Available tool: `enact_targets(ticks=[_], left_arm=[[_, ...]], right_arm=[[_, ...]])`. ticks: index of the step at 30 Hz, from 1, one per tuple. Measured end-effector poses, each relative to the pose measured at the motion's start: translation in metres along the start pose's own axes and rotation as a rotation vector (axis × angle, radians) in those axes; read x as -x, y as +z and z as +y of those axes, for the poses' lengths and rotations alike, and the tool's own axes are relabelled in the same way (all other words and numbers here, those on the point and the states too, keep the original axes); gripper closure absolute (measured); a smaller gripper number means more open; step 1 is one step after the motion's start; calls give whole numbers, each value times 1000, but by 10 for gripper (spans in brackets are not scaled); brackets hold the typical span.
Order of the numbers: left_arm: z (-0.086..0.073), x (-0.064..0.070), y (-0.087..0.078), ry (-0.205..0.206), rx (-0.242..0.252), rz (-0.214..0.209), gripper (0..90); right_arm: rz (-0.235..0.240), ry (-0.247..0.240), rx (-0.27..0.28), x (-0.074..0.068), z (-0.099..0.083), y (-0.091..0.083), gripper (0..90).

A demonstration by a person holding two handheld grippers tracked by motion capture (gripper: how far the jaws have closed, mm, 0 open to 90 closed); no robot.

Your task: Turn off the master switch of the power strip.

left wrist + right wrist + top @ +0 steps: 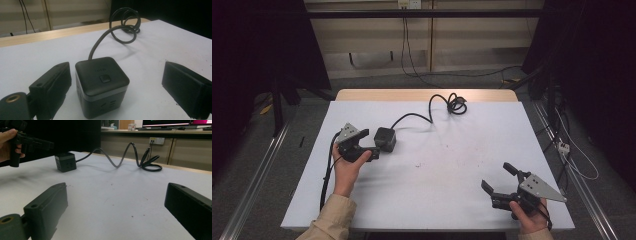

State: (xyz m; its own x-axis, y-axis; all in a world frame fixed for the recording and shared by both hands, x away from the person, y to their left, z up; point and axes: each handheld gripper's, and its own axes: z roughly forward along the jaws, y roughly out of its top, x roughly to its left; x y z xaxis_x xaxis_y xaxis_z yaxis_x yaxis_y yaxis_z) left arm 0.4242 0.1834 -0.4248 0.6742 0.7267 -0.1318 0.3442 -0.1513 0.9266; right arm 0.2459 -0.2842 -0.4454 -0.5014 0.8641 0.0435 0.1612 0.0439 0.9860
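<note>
Left gripper view: power cube (pixel 102 86) bottom edge cut off by frame; socket markings on its front face too dim to read; left gripper (pixel 115 90) jaws run off the lower edge; cable (pixel 117 32) far coil partly behind itself, its end not traceable.

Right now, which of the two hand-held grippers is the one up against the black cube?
The left gripper. Its open jaws flank the black power cube, one close beside it. The right gripper is open over bare table, far from the cube.
</note>
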Motion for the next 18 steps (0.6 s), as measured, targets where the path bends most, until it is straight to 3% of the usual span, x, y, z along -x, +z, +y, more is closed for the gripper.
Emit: enact_targets(ticks=[18], left_arm=[[3,-3,3,0,-7,0,166]], right_arm=[[-2,1,-1,0,0,0,43]])
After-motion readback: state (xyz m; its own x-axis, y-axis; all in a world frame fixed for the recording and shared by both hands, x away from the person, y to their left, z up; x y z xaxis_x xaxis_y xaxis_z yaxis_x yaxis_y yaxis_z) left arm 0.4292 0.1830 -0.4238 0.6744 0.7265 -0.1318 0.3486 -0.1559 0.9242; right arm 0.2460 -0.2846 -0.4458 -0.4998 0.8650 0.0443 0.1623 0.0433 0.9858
